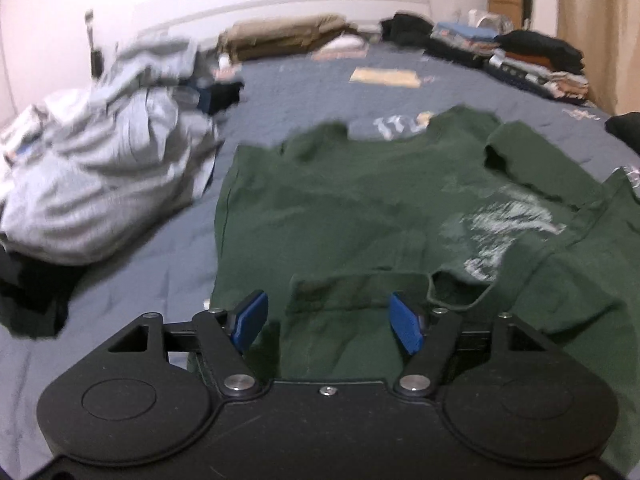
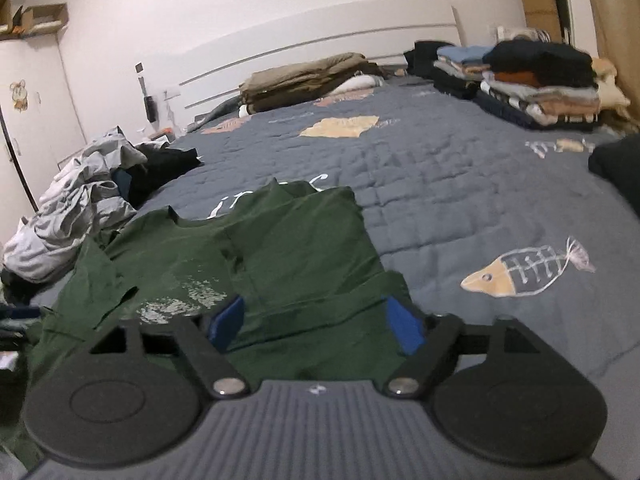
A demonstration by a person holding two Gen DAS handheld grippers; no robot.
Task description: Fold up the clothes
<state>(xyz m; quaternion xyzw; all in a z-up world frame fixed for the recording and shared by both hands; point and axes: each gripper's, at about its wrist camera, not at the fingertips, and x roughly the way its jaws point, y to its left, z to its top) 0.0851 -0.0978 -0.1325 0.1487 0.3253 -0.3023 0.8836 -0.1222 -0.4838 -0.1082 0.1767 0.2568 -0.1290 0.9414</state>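
Observation:
A dark green T-shirt (image 1: 340, 208) with a faded white print lies spread on the grey-blue quilt (image 1: 168, 256), partly folded, one sleeve turned in. My left gripper (image 1: 330, 322) hovers over its near edge. Its blue pads (image 1: 252, 318) stand wide apart with a folded band of green cloth lying between them, not pinched. In the right wrist view the same T-shirt (image 2: 280, 248) fills the near left. My right gripper (image 2: 316, 324) is over the shirt's right side, jaws wide, the cloth beneath and between the pads (image 2: 404, 326) without any squeeze.
A heap of grey clothes (image 1: 100, 168) (image 2: 76, 216) lies to the left of the shirt. Folded stacks (image 2: 536, 80) sit at the far right of the bed, a khaki bundle (image 2: 304, 76) by the headboard, and a black garment (image 2: 616, 164) at the right edge.

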